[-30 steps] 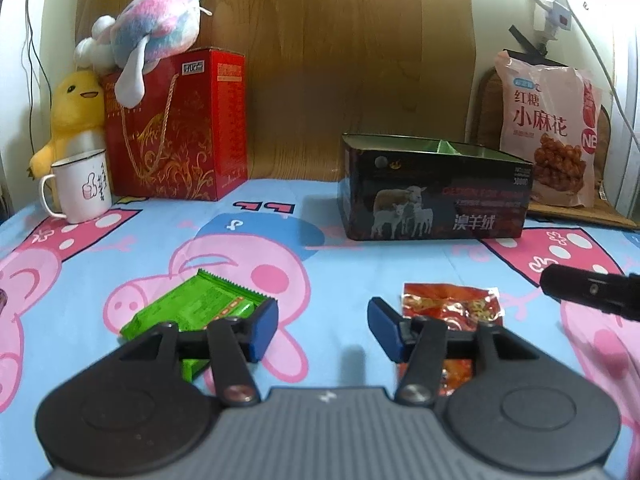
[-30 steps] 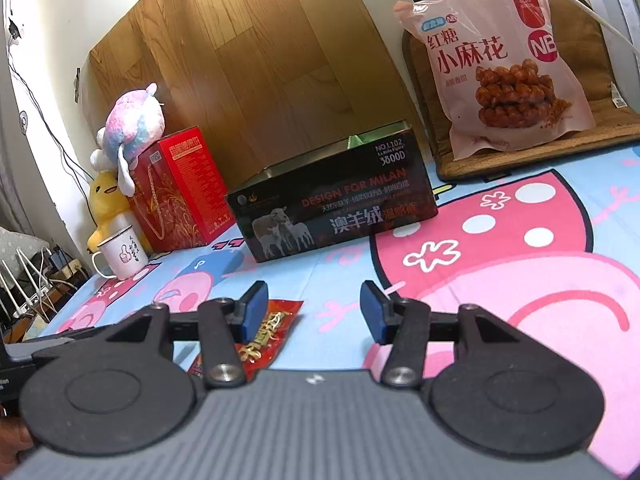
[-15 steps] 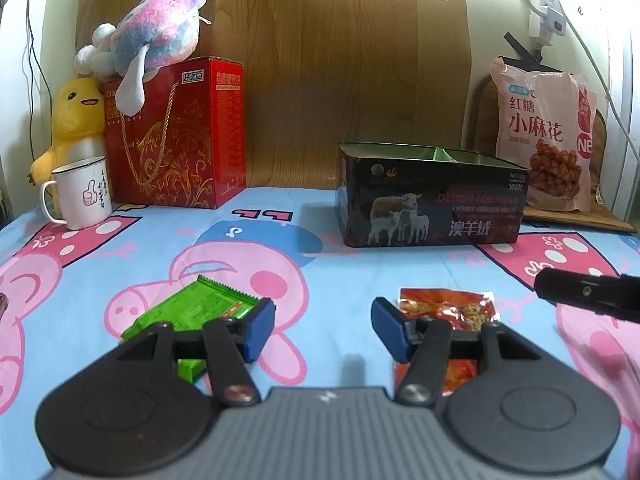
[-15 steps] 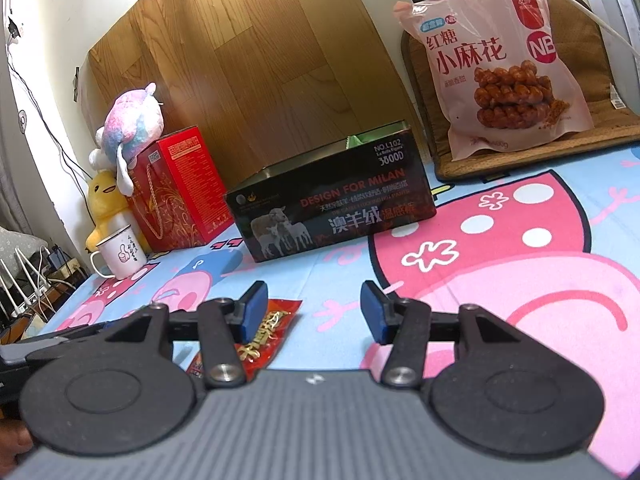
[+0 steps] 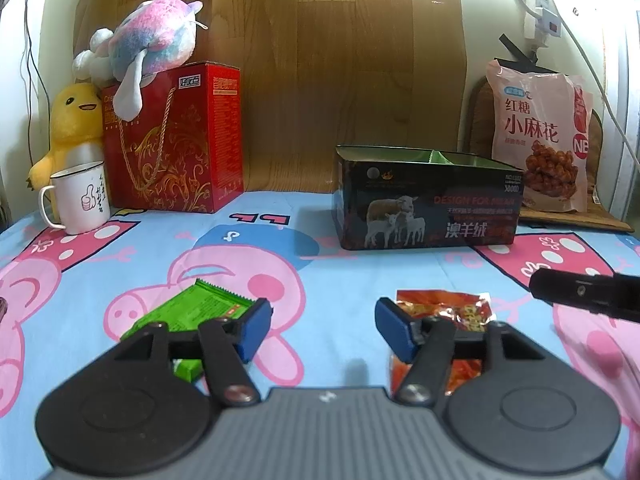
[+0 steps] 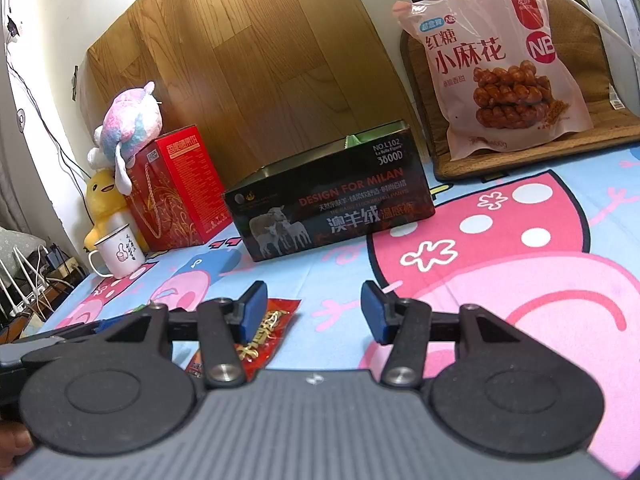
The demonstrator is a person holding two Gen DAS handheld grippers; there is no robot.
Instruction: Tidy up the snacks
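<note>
A green snack packet (image 5: 188, 312) lies on the cartoon cloth under my left gripper's left finger. A red snack packet (image 5: 444, 308) lies under its right finger and also shows in the right wrist view (image 6: 268, 332). A black open tin box (image 5: 428, 200) with a divider stands behind them; it shows in the right wrist view too (image 6: 332, 204). My left gripper (image 5: 324, 332) is open and empty, low over the cloth between the two packets. My right gripper (image 6: 312, 312) is open and empty, just right of the red packet.
A red gift box (image 5: 172, 140) with a plush toy (image 5: 140, 44), a yellow duck (image 5: 76, 124) and a white mug (image 5: 80, 200) stand at the back left. A large pink snack bag (image 5: 540, 140) leans at the back right. The other gripper's finger (image 5: 588, 292) shows at the right.
My left gripper has drawn back and risen slightly, so the box and packets look a bit farther. The right gripper has hardly moved.
</note>
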